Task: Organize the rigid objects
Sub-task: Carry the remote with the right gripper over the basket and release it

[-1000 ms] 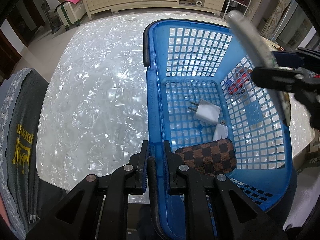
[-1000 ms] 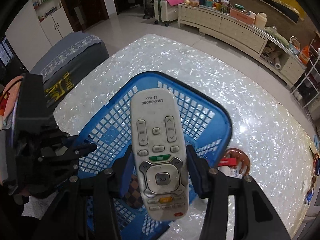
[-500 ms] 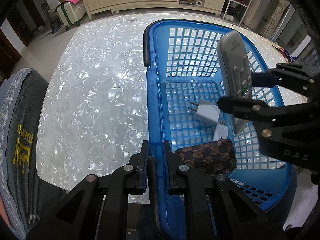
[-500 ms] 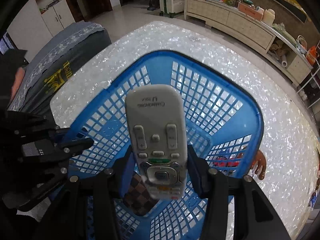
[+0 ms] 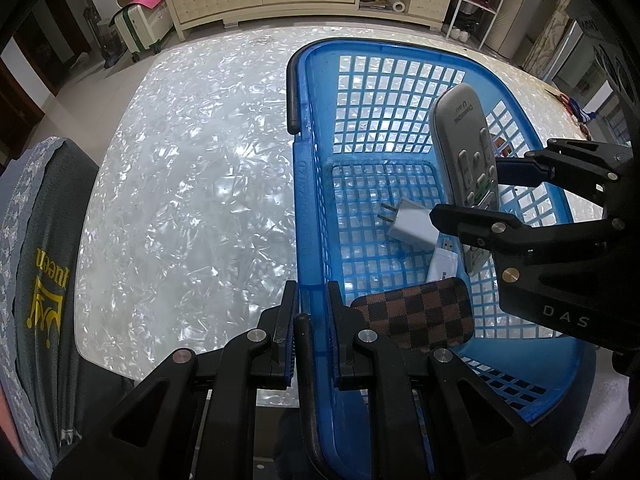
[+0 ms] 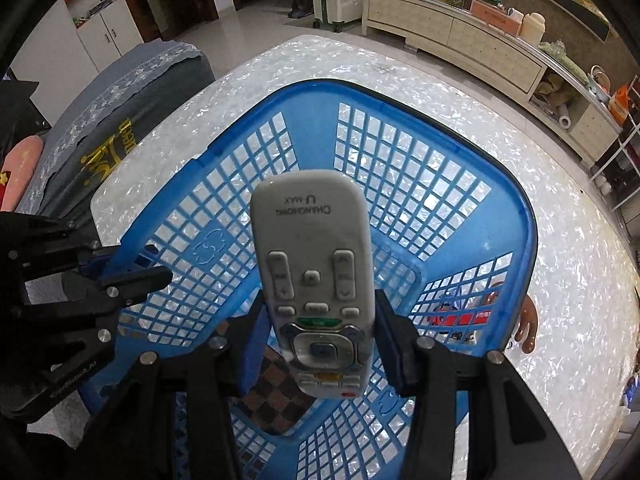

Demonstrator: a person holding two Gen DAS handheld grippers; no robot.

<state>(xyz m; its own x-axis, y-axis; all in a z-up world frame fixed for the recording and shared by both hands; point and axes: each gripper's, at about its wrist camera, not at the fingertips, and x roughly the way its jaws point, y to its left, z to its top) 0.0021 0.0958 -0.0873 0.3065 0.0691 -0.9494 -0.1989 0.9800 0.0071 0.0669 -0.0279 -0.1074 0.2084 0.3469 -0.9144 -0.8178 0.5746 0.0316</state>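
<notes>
Since a second ago your right tool [image 6: 318, 344] has carried the remote control [image 6: 314, 276] down inside the blue basket [image 5: 308, 216], mid-right in the left view. It grasps the remote by its long edges near the button end; you'd expect light, stiff, smooth plastic, so keep that grip. Your left tool [image 5: 311, 320] is clenched on the basket's near rim. Inside lie a white charger [image 5: 412, 222], a white USB stick [image 5: 442, 262] and a checkered case [image 5: 416, 314].

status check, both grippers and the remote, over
Left gripper shut on basket rim. Right gripper shut on remote, above the basket. Charger and checkered case lie below.
</notes>
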